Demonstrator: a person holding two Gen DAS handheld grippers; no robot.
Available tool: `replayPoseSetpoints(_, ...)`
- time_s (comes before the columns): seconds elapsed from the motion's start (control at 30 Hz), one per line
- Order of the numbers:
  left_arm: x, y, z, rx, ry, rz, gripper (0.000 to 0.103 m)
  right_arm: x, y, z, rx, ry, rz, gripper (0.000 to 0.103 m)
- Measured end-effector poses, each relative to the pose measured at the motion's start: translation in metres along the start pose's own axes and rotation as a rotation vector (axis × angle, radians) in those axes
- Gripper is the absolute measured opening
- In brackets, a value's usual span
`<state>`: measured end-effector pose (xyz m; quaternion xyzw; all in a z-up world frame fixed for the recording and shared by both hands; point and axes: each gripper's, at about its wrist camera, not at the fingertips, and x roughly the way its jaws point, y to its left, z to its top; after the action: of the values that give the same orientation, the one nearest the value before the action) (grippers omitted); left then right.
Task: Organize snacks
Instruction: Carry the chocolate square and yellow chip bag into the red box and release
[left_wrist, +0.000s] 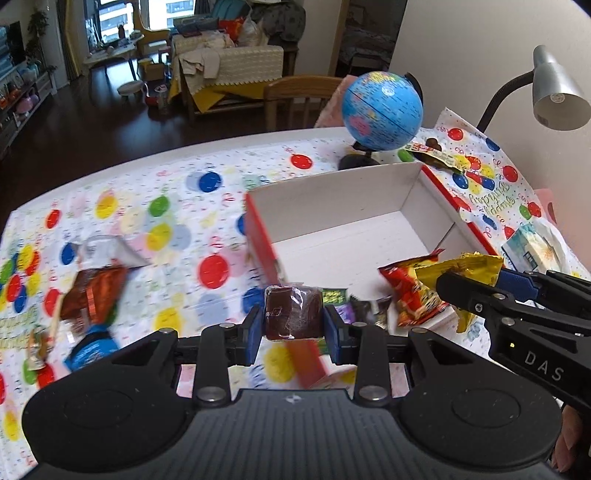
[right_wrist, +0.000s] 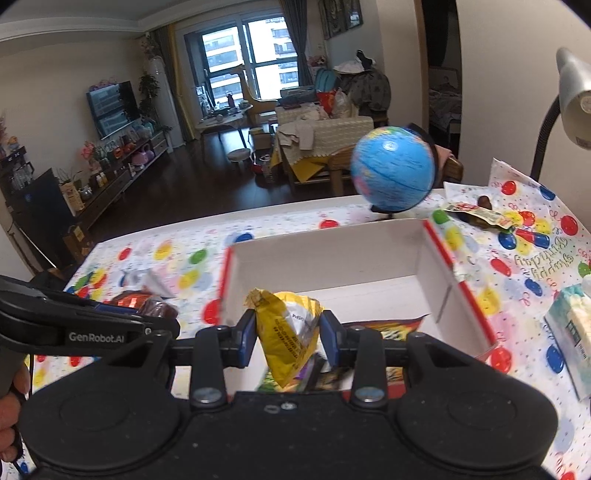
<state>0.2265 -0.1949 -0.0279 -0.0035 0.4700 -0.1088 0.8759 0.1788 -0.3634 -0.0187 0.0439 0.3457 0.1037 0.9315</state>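
My left gripper (left_wrist: 293, 325) is shut on a dark brown wrapped snack (left_wrist: 292, 314), held just above the near left corner of the open white box with red sides (left_wrist: 332, 206). My right gripper (right_wrist: 288, 328) is shut on a yellow snack packet (right_wrist: 286, 332), over the box's near edge (right_wrist: 325, 258); it also shows in the left wrist view (left_wrist: 469, 267). A red snack bag (left_wrist: 413, 291) and small purple and green packets (left_wrist: 343, 306) lie in the box's near end.
Loose snacks lie left on the balloon-print tablecloth (left_wrist: 166, 192): a brown-orange packet (left_wrist: 92, 291), a silver one (left_wrist: 107, 249), a blue one (left_wrist: 92, 349). A globe (left_wrist: 382, 110), a desk lamp (left_wrist: 557, 92), a green-brown packet (left_wrist: 436, 153) and a tissue pack (left_wrist: 532, 247) stand behind and right.
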Motion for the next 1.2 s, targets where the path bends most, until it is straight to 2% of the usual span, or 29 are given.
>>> replayPoseSetpoints(0.47, 0.081, -0.052, 0.029, 0.058, 0.084, 0.045, 0.034, 0.050, -0.079, -0.002, 0.073, 0.085, -0.058, 0.035)
replayPoseSetpoints(0.73, 0.126, -0.064, 0.030, 0.076, 0.171, 0.068, 0.034, 0.070, -0.100, -0.012, 0.097, 0.123, -0.110, 0.035)
replayPoseSetpoints(0.97, 0.143, -0.069, 0.024, 0.099, 0.213, 0.075, 0.034, 0.077, -0.105, -0.020, 0.097, 0.148, -0.107, 0.038)
replayPoseSetpoints(1.2, 0.137, -0.069, 0.021, 0.100, 0.216, 0.065, 0.037, 0.074, -0.105, -0.021, 0.094, 0.151, -0.092, 0.043)
